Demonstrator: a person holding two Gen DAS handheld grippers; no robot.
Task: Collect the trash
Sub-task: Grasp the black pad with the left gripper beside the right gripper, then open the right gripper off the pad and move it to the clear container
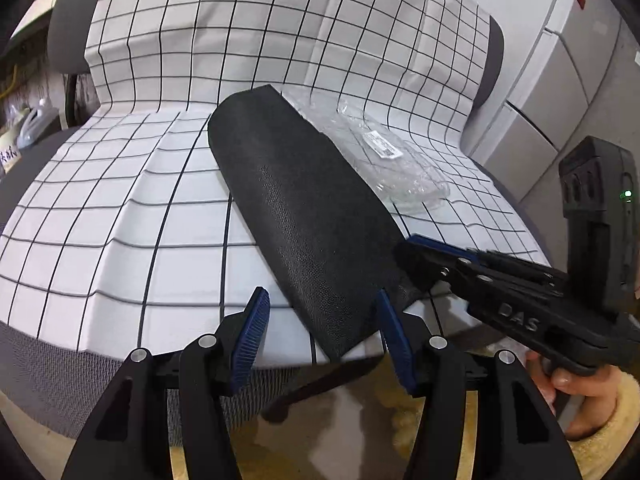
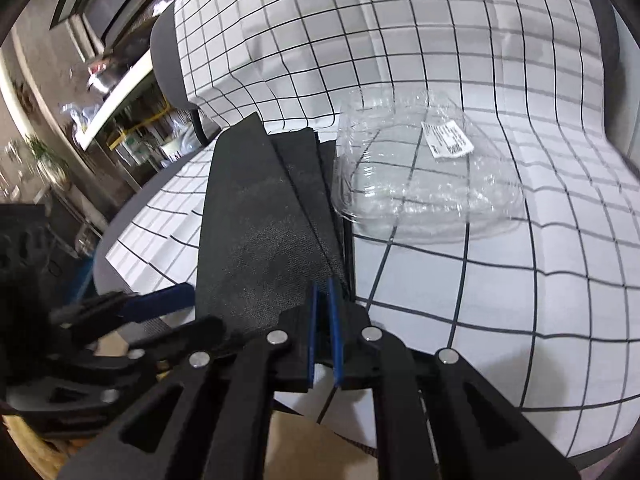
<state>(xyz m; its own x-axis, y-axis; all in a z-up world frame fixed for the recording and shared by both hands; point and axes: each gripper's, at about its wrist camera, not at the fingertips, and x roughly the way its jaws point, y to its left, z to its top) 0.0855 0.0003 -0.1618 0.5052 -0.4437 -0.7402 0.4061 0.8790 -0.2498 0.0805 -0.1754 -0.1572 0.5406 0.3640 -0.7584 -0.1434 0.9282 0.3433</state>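
Note:
A folded black bag lies on the checked cloth of a chair seat; it also shows in the right wrist view. A clear plastic wrapper with a white label lies right of the bag, also in the right wrist view. My left gripper is open, its blue pads either side of the bag's near end. My right gripper is shut on the bag's near right edge; in the left wrist view it comes in from the right.
The chair's backrest rises behind the seat, covered by the same cloth. Grey cabinets stand to the right. Shelves and clutter lie left of the chair. The chair's black base and tan floor show below the seat.

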